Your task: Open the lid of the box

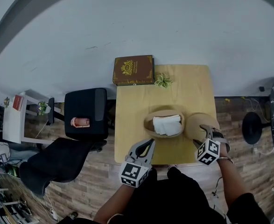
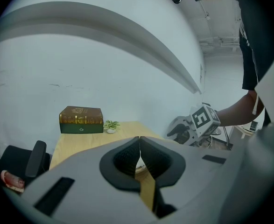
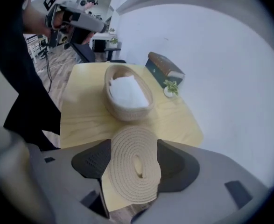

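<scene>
Box (image 1: 148, 123) open, white cloth (image 1: 167, 125) inside

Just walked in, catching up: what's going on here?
A person works two handheld grippers at a wooden table. The woven basket is already open, white cloth showing inside. Its round lid lies on the table beside it, under the right gripper, whose jaws stand apart over it. The left gripper is shut and empty.

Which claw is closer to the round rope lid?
Right. The right claw hangs just above the lid; the left claw is farther off, at the basket's other side.
</scene>
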`<state>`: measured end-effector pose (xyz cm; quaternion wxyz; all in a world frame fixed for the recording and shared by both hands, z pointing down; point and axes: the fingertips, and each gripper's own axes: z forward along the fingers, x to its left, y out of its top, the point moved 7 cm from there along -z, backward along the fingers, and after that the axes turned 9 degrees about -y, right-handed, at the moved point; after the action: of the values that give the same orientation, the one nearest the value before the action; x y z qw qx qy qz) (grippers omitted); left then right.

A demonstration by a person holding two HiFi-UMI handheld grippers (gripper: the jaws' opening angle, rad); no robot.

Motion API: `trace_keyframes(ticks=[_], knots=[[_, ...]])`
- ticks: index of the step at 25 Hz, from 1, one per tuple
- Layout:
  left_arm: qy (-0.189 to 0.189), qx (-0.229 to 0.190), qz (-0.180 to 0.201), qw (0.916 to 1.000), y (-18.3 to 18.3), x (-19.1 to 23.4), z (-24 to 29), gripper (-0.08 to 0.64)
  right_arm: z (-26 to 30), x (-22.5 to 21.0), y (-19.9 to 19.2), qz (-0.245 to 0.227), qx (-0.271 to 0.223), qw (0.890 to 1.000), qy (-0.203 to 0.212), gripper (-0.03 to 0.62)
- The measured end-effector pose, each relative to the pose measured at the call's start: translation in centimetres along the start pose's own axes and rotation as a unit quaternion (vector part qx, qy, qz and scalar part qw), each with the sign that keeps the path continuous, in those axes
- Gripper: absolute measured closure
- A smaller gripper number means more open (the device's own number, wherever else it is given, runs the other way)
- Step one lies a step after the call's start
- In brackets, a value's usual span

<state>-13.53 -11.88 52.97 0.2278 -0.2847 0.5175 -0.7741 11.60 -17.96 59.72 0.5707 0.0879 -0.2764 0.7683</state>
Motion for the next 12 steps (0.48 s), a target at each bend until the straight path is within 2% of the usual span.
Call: trace_keyframes(ticks=[3,6,12], knots=[[0.002,-0.002,0.005,1.0,0.5,0.4,-0.2,0.538,-2.3,-1.5,2.1,0.046,-0.047,0.997,-0.03,0.279],[0.01,-0.001,0.013,0.9999,1.0,1.3,-0.7,0.538,-4.6,-2.8,4.5,0.1,-0.1,0.989,-0.051,0.302],[0.033,-0.018,0.03,0.9988,2.8,3.4,-1.5,0.538,-7.9,-4.2,9.0,0.195,-0.195,0.958,-0.081,0.358]])
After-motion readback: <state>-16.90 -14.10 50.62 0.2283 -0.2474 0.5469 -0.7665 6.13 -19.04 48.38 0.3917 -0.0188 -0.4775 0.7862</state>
